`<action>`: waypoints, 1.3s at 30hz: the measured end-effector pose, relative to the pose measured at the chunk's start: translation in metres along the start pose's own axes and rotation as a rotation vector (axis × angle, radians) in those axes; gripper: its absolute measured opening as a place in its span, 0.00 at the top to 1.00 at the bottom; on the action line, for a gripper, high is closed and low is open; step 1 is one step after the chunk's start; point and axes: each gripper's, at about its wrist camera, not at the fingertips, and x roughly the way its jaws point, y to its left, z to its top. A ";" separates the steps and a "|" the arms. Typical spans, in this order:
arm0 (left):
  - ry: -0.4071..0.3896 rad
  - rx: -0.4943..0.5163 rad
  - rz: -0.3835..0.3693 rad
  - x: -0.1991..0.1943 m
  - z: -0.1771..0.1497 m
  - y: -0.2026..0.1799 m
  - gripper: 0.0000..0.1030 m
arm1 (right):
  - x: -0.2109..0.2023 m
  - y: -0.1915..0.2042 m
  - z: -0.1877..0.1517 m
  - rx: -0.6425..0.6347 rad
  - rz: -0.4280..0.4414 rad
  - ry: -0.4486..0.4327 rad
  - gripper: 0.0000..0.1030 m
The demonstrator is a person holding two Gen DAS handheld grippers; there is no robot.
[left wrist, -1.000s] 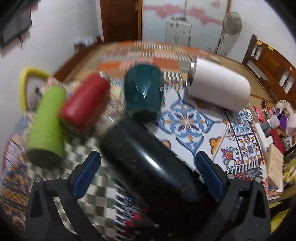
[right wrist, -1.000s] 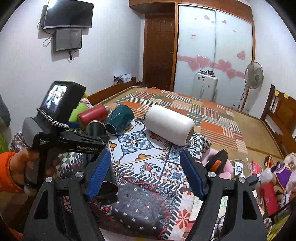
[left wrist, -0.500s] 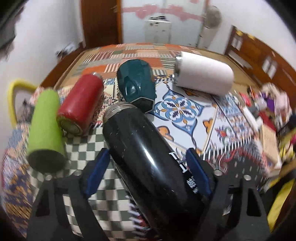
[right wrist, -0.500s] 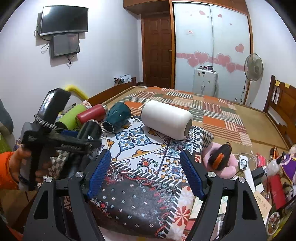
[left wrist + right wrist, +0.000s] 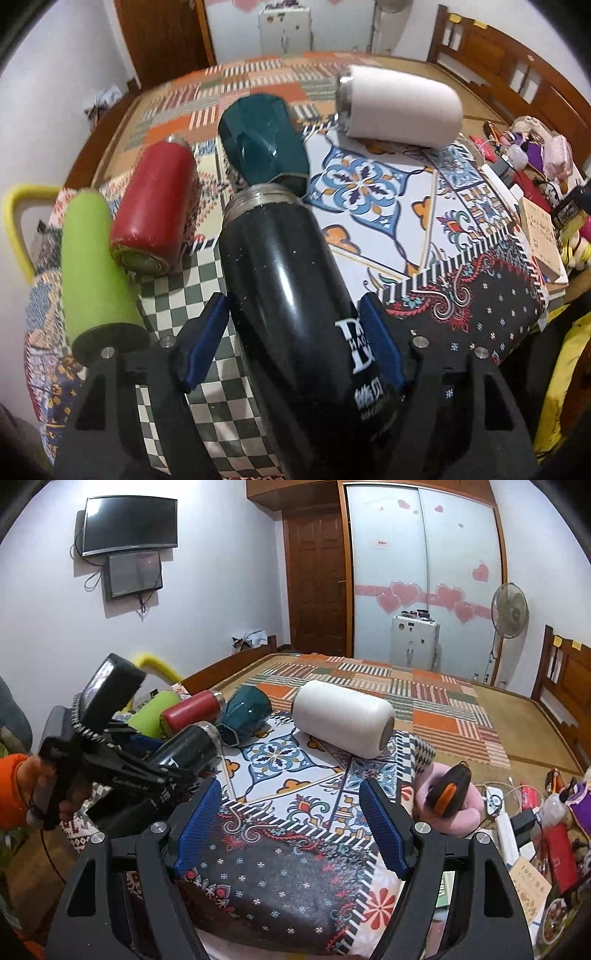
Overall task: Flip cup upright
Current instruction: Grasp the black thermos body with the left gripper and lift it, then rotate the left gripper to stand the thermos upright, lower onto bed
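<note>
My left gripper [image 5: 293, 332] is shut on a black cup [image 5: 291, 295], a tall flask with white lettering and a steel threaded mouth pointing away and tilted up off the patterned cloth. In the right wrist view the left gripper [image 5: 159, 775] holds the black cup [image 5: 188, 744] at a slant. A green cup [image 5: 92, 273], a red cup [image 5: 155, 206], a dark teal cup [image 5: 264, 144] and a white cup [image 5: 399, 105] lie on their sides. My right gripper [image 5: 291, 823] is open and empty above the cloth's front edge.
The patchwork table cloth [image 5: 280, 860] ends near my right gripper. To the right are a pink cushion with an orange-black device [image 5: 448, 794], cables, books and clutter [image 5: 535, 830]. A yellow chair back [image 5: 14, 218] stands at the left.
My left gripper has closed in on the black cup and raised it, tilting its mouth upward. My right gripper has stayed open and nearly still.
</note>
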 end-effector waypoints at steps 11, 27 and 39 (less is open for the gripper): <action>-0.010 -0.014 -0.039 -0.016 -0.002 0.005 0.34 | -0.002 0.010 0.002 -0.019 0.001 -0.011 0.28; -0.342 0.059 -0.109 -0.147 -0.019 -0.014 0.38 | -0.013 0.031 0.018 -0.035 0.011 -0.097 0.17; -0.409 0.087 -0.093 -0.135 0.010 -0.023 0.38 | -0.008 0.041 0.029 -0.051 -0.002 -0.152 0.14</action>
